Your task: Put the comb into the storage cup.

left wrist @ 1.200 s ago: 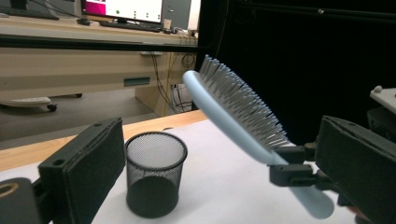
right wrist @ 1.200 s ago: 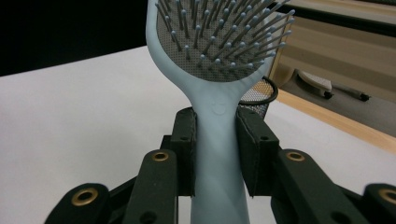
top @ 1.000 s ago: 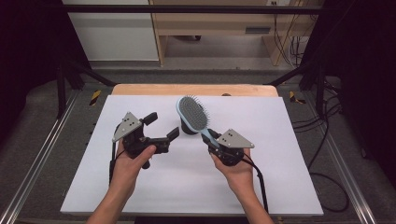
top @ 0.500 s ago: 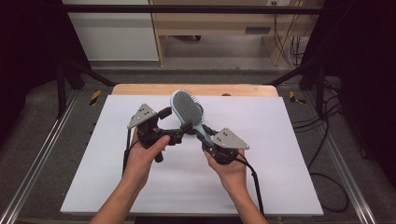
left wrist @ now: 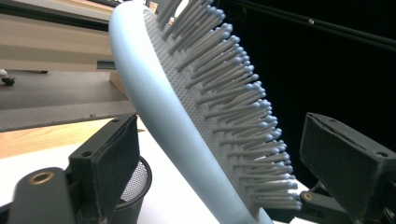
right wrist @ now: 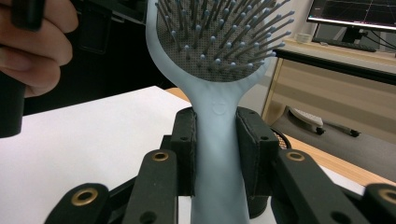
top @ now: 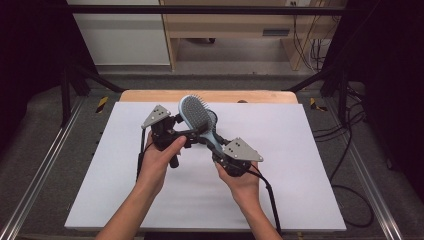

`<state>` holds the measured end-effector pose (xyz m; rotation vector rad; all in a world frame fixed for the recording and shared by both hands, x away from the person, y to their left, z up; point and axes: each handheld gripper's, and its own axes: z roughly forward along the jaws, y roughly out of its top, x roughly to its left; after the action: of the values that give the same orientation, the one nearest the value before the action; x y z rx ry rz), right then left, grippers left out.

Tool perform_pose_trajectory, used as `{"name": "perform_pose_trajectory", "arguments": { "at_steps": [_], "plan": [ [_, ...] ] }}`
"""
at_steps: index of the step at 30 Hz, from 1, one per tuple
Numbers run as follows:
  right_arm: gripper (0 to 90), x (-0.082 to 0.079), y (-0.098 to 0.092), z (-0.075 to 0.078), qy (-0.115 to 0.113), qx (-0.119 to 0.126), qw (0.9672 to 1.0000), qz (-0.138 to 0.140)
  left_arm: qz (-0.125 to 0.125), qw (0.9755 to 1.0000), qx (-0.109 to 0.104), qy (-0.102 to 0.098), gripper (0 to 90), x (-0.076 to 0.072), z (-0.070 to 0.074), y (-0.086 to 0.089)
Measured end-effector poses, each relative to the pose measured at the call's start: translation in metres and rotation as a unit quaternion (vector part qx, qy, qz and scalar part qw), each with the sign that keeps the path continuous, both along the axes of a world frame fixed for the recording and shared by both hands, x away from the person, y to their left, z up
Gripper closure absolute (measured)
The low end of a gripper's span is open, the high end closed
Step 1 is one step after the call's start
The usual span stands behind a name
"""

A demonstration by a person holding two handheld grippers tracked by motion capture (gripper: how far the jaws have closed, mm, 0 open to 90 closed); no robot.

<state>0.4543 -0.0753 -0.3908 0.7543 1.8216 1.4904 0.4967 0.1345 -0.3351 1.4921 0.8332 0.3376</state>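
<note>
Two tools are at work over the white counter [top: 300, 165], one in each of my hands. My right tool [top: 216, 150] is clamped on the handle of the pale blue hairbrush [top: 196, 116]; in the right gripper view the two black pads press flat against either side of that handle, just below the neck where it widens into the head. The brush is lifted clear of the counter and stands tilted, head up and away from me, with its grey cushion and blue-tipped bristles [right wrist: 219, 32] facing my right tool's camera.

My left tool [top: 192, 136] has its jaws apart, and they have just been closing in a little. The brush head sits between them: in the left gripper view the blue rim [left wrist: 154, 107] runs up through the gap, with the left pad beside the smooth back and the right pad out past the bristle tips. Neither pad presses on the brush there. I cannot tell whether the right pad brushes the outermost bristles.

Behind the brush a small black mesh cup [left wrist: 135, 184] stands on the counter, partly hidden by my left tool's jaw. My left hand [top: 159, 159] and right hand [top: 245, 182] are close together near the middle of the counter.
</note>
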Motion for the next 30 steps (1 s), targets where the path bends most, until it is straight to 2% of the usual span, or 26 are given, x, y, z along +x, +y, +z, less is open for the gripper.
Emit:
{"name": "perform_pose_trajectory", "arguments": {
  "at_steps": [3,9,11,17,19,21,25,28,30],
  "plan": [
    [69.6,0.000,0.002,0.000,0.000,0.002,1.0000,0.001,0.003,0.9998,-0.016,0.006,15.6,0.002,0.000,0.001],
    [69.5,-0.003,0.005,-0.001,-0.006,0.000,1.0000,0.003,0.000,0.9994,-0.031,0.013,22.7,0.002,0.000,0.004],
    [69.5,-0.003,0.008,-0.002,-0.007,-0.003,1.0000,0.006,0.001,0.9990,-0.041,0.018,25.1,0.002,0.001,0.005],
    [69.6,-0.003,0.011,-0.003,-0.005,-0.004,0.9999,0.008,0.007,0.9986,-0.047,0.022,27.2,0.001,0.001,0.006],
    [69.5,-0.003,0.012,-0.003,-0.003,-0.003,1.0000,0.009,0.011,0.9981,-0.055,0.027,28.3,0.002,0.000,0.007],
    [69.5,-0.002,0.012,-0.004,-0.003,-0.006,1.0000,0.007,0.015,0.9976,-0.059,0.032,30.6,0.002,0.000,0.007],
    [69.6,-0.001,0.013,-0.005,0.000,-0.006,1.0000,0.007,0.024,0.9978,-0.053,0.032,34.7,0.002,-0.001,0.006],
    [69.6,0.000,0.014,-0.006,0.003,-0.007,0.9999,0.007,0.028,0.9968,-0.064,0.038,38.0,0.002,-0.001,0.008],
    [69.6,0.001,0.015,-0.006,0.004,-0.007,0.9999,0.007,0.029,0.9969,-0.063,0.037,38.8,0.002,-0.002,0.007]
  ]
}}
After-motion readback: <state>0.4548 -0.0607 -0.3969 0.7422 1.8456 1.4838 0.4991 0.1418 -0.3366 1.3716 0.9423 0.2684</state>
